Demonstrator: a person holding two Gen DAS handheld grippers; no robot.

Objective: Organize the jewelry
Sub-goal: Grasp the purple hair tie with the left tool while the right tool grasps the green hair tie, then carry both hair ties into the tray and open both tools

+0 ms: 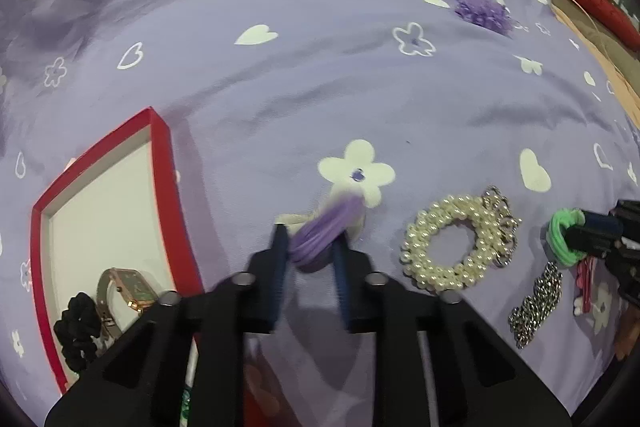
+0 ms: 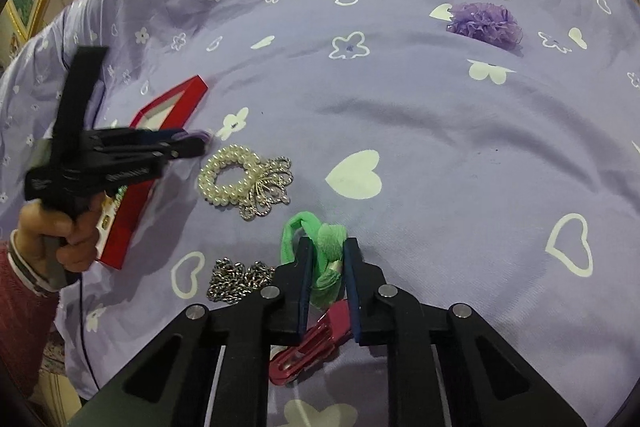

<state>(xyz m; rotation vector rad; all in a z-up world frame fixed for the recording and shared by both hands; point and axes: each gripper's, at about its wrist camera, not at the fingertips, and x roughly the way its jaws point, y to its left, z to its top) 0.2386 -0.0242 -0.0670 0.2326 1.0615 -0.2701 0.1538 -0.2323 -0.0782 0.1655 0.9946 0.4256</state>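
Observation:
My left gripper [image 1: 310, 241] is shut on a purple hair tie [image 1: 324, 233], which rests on the lilac bedsheet just right of the red box [image 1: 162, 163]. Inside the box lie a rose-gold watch [image 1: 130, 287] and a black scrunchie [image 1: 78, 327]. My right gripper [image 2: 329, 251] is shut on a green hair tie [image 2: 320, 239]. A pearl bracelet [image 1: 452, 243] with a silver charm lies between the two grippers. A silver chain [image 2: 236, 281] and pink hair clips [image 2: 308, 347] lie beside and under the right gripper.
A frilly purple scrunchie [image 2: 486, 23] lies far off on the sheet. A hand [image 2: 60, 231] in a red sleeve holds the left gripper [image 2: 196, 143]. A red object [image 1: 596, 7] lies beyond the bed's right edge. The sheet is printed with white hearts and flowers.

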